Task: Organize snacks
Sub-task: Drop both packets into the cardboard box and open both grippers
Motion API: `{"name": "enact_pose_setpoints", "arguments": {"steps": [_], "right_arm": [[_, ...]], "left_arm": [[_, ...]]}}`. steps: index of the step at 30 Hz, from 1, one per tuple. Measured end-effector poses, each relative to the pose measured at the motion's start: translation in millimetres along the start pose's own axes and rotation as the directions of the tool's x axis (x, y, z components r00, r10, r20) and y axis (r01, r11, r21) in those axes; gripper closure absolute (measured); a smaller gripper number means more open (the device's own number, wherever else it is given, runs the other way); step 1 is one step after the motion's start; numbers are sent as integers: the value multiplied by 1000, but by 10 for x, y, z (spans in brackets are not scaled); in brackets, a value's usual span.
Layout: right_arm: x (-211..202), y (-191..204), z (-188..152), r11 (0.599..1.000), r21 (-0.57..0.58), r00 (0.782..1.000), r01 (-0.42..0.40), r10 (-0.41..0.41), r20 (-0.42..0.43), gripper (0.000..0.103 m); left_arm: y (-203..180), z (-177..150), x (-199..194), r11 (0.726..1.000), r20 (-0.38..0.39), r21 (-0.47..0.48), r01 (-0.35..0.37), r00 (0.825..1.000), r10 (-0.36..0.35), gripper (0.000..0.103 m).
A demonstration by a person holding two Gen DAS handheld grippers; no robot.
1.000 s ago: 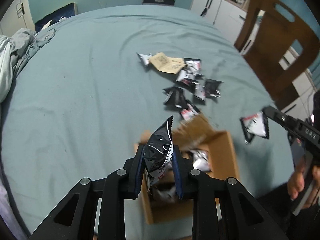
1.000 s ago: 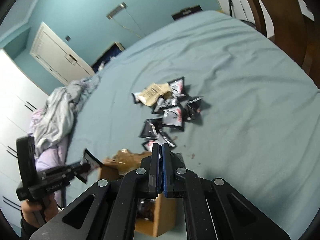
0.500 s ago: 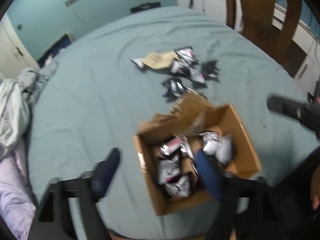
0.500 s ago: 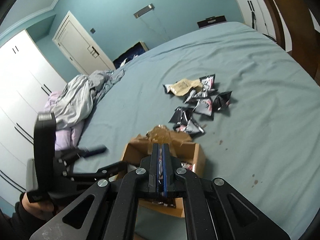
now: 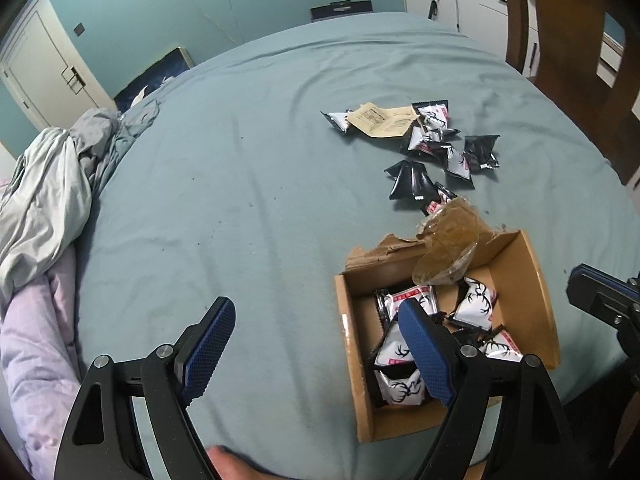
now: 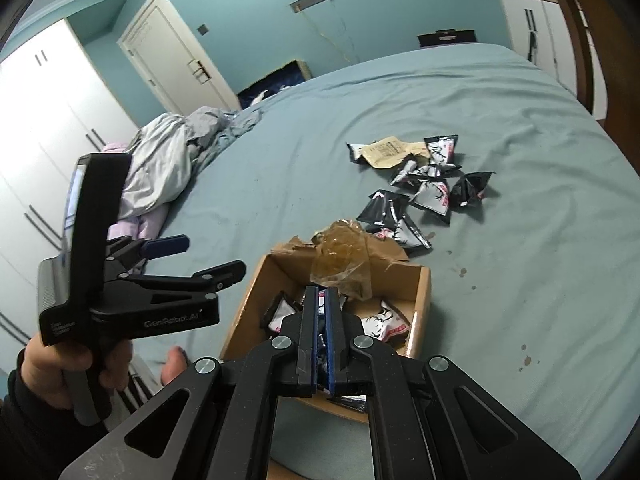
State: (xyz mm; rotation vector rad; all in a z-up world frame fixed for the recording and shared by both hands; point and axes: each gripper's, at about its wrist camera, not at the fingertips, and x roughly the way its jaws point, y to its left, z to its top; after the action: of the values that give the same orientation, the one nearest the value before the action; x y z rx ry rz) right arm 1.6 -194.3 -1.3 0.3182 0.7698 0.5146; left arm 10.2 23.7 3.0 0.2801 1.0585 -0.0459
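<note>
The left tongs (image 5: 316,344) have just been opening and are now standing released beside the cardboard box (image 5: 532,280), with nothing between them. The packet they were pinching a second ago is gone from them; I judge it is now lying in the box among the other snack packets (image 5: 474,302). The right tongs (image 6: 320,328) are hanging clenched and empty over the box. More loose packets (image 5: 440,148) are waiting on the bed (image 5: 240,160) just beyond the box, so another pick is probably coming.
</note>
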Motion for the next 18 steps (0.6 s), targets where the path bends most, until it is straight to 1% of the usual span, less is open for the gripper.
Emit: {"name": "enact_pose_setpoints", "arguments": {"steps": [1,2,3,4,5,6,8,12,13,15,17,18], "right_arm": [[-2,11,-22,1000,0,1000,6,-6,-1,95],[-3,32,-46,1000,-5,1000,16,-16,-5,79],[20,50,-47,999,-14,999,31,-31,-13,55],[34,63,-50,999,-21,999,50,-50,-15,42],[17,81,-73,998,-23,998,62,-62,-7,26],[-3,88,-74,997,-22,997,73,-73,9,23],[-24,108,-72,996,-22,996,90,-89,30,23],[-16,87,-60,986,0,985,169,-169,22,23],[-11,82,-54,985,7,985,173,-173,9,23],[6,87,-42,992,8,992,123,-122,-33,23],[30,71,-10,999,37,997,6,-3,-79,23],[24,48,0,996,68,994,-61,67,-85,23]], "left_arm": [[-18,2,-4,1000,1,5,-2,1000,2,18],[-26,3,-13,1000,5,11,-3,1000,3,18],[-39,1,-25,1000,10,17,-1,1000,1,18],[-50,2,-33,1000,14,22,0,1000,-1,18],[-55,6,-38,1000,15,25,1,1000,-1,18],[-63,5,-46,1000,19,29,1,1000,-1,18],[-68,8,-54,1000,21,32,-2,1000,2,18],[-43,15,-60,1000,22,19,0,1000,0,18],[-35,18,-62,1000,22,15,2,1000,-2,18],[-22,27,-66,1000,25,7,5,1000,-6,18],[-14,36,-54,1000,24,3,2,1000,-2,18],[-10,39,-42,1000,21,2,-3,1000,3,18]]}}
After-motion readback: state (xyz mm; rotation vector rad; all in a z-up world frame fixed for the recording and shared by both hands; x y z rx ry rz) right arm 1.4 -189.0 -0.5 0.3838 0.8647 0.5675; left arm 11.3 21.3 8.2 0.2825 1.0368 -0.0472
